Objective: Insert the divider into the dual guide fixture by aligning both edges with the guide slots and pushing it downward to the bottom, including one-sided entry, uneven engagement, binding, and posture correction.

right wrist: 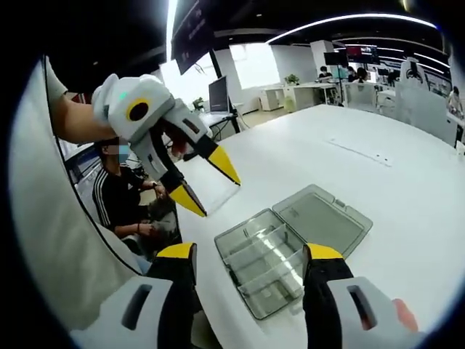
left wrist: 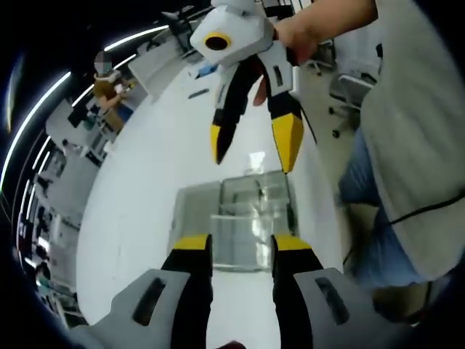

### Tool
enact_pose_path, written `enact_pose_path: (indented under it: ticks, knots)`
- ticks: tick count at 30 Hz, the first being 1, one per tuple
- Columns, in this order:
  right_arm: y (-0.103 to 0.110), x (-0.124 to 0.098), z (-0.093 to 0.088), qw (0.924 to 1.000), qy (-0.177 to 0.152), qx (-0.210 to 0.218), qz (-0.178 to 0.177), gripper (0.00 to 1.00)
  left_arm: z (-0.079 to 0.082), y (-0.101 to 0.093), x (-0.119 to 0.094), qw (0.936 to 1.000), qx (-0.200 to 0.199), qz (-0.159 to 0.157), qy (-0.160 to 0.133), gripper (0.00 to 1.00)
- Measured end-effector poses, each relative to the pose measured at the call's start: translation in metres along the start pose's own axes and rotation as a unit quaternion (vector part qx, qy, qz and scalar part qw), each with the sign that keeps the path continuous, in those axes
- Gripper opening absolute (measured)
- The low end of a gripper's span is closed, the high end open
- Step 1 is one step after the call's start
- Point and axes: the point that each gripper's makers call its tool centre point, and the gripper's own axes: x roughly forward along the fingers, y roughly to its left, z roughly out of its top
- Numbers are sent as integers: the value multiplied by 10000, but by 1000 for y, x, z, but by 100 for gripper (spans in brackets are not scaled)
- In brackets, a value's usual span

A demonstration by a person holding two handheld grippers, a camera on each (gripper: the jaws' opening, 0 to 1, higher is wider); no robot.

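Both tongs — left (right wrist: 207,185), right (left wrist: 254,149) — spread, hovering over clear fixture (right wrist: 290,247), no legible writing.

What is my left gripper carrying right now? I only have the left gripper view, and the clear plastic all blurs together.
Observer: In the right gripper view, the left gripper has its jaws apart, with a faint clear edge between the tips. It may be the divider, but I cannot tell.
Operator: Is the box open?
Observer: Yes. The tray shows long compartments, and its lid lies flat on the table, touching the tray along one side.
Operator: And the right gripper?
Observer: The right gripper is open and holds nothing; the tray shows between its jaws.
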Motion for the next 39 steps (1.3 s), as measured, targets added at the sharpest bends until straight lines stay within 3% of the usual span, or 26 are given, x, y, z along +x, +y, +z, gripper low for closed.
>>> enact_pose_path:
  ticks: [24, 39]
  knots:
    - [6, 1, 25, 9939, -612, 879, 263, 30, 27, 5, 11, 9981, 228, 557, -151, 28]
    - [4, 4, 29, 9899, -695, 1202, 295, 20, 37, 10, 12, 9966, 285, 743, -234, 28]
